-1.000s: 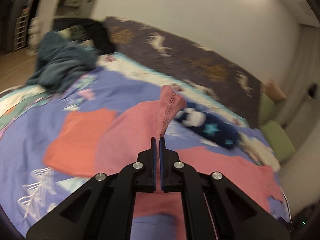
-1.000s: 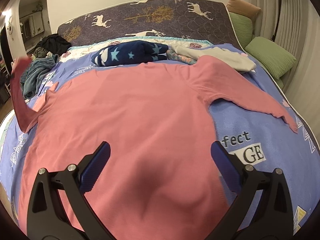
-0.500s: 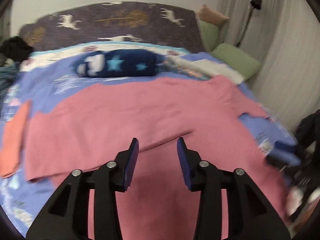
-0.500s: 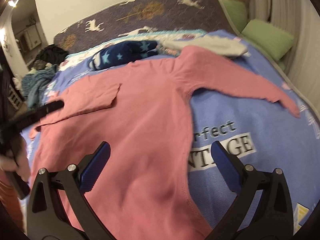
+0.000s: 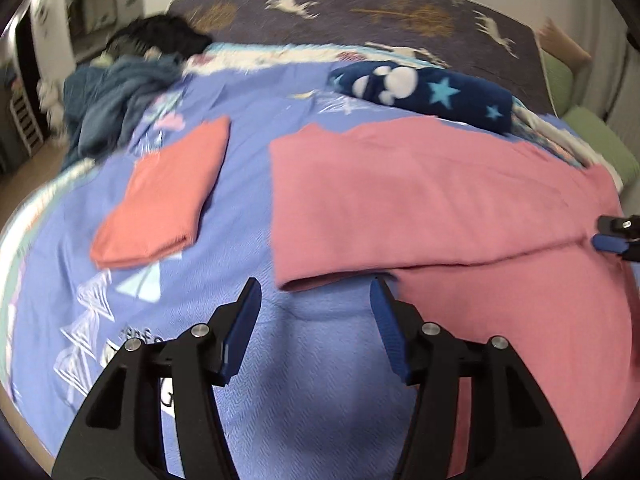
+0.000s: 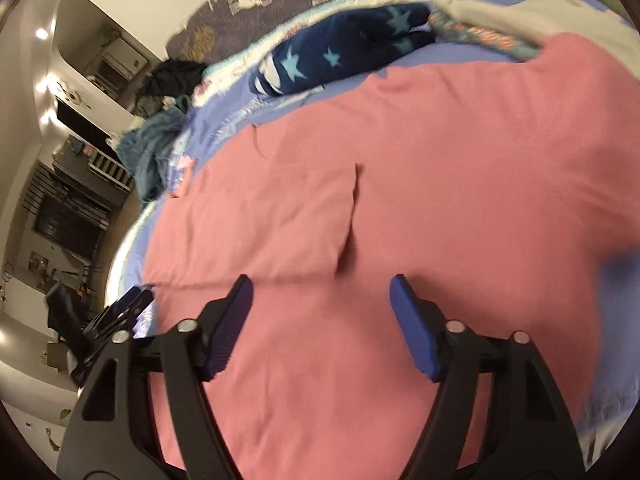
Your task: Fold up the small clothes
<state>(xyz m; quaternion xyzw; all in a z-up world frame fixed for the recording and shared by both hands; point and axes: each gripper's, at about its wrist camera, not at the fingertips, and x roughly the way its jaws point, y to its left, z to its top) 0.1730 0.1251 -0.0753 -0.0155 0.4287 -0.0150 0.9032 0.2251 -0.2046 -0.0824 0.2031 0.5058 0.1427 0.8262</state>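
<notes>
Left wrist view: left gripper [image 5: 314,294] released, jaws just widened, nothing between them, hanging over bare blue bedspread [image 5: 320,380] at the near left corner of the pink top [image 5: 440,200]. Top spread flat on the bed, its left sleeve already folded across the chest, edge lying straight. Folded orange garment [image 5: 164,196] set aside to the left, apparently finished. Navy star-print bundle [image 5: 424,90] and a grey-blue heap [image 5: 116,92] near the headboard, not yet folded by the look of it. Right gripper only a blue tip at the right border, mostly cut off. Right wrist view: right gripper [image 6: 320,292] unclenched, jaws just narrowed somewhat, empty, poised above the pink top's body just below the folded sleeve [image 6: 272,220]. Other sleeve out of frame, right side smeared by blur, so its state unclear. Judging from this: one sleeve done, second sleeve and body folds remaining.
</notes>
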